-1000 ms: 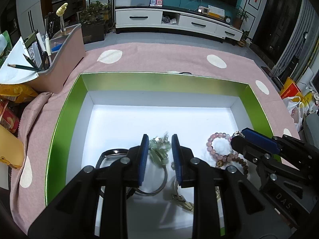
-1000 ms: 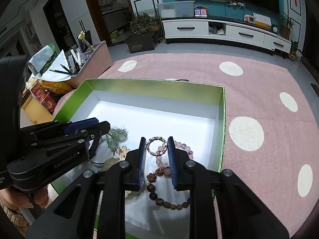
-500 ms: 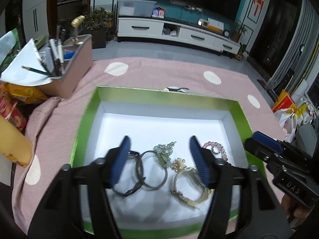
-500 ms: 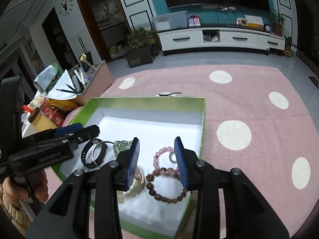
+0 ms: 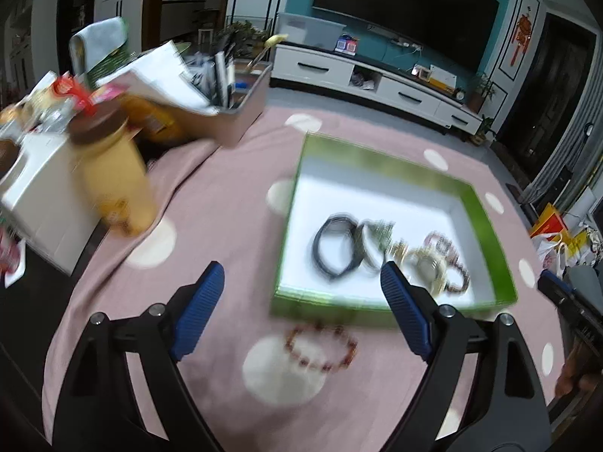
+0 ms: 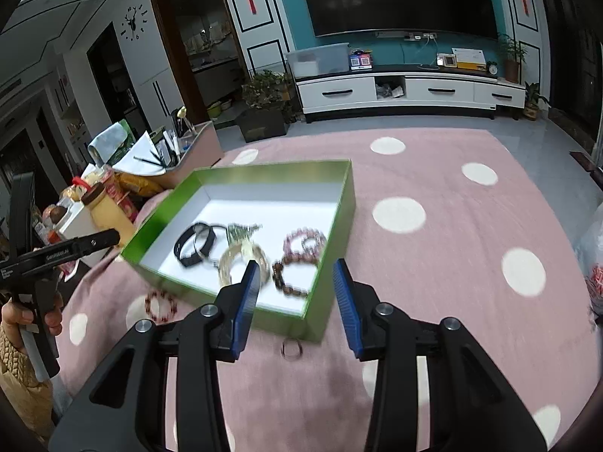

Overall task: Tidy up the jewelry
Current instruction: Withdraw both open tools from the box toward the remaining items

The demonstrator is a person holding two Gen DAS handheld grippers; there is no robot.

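Left gripper (image 5: 297,309): raised above the pink cloth (image 5: 226,196), fingers spread wide and empty; a red bead bracelet (image 5: 321,346) lies on the cloth between the fingertips, the green box (image 5: 490,233) of jewelry just beyond the right fingertip. Right gripper (image 6: 296,297): raised and tilted down, fingers parted and empty, the box's near corner between the tips. Small dark ring (image 6: 291,349): on the cloth just below that corner, between the fingers.

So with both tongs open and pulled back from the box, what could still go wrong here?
The red bead bracelet and small dark ring lie on the cloth outside the green box; either could be missed. The ring sits close against the box wall, so the right tongs may nudge the box. The left tongs view is blurred, so aim may suffer.
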